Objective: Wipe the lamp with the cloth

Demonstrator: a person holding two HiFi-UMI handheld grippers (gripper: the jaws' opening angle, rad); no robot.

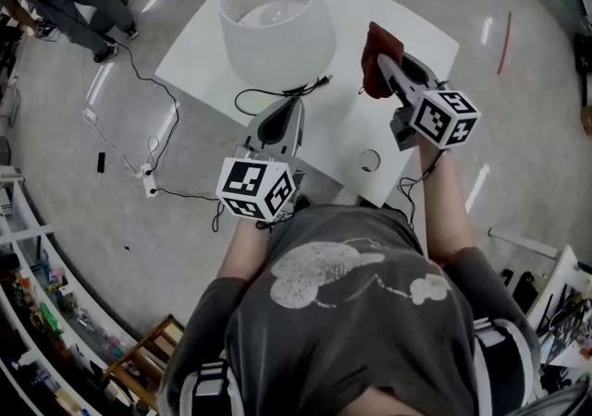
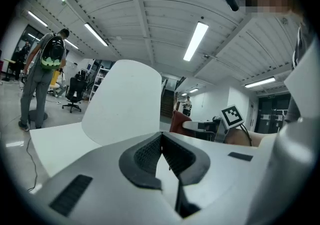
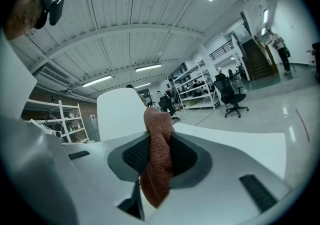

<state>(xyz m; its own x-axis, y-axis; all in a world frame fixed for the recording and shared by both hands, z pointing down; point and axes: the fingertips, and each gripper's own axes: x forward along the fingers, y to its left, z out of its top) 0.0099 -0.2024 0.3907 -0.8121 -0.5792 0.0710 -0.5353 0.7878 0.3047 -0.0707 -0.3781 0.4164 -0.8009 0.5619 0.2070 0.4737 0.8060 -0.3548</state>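
Steep overhead; two low, toward lamp [image 1: 276,30]

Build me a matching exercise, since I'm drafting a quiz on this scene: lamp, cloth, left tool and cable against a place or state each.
Things: 1 lamp; 2 cloth; 3 left tool; 4 cable.
States: a shut, empty; b pinched in the right tool; c standing on the white table; d black, lying beside the lamp.
Pairs: 1-c, 2-b, 3-a, 4-d.

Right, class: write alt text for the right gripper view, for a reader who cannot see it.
The right gripper is shut on a reddish-brown cloth that hangs from its jaws. Beyond it, a white lamp stands on a white table.
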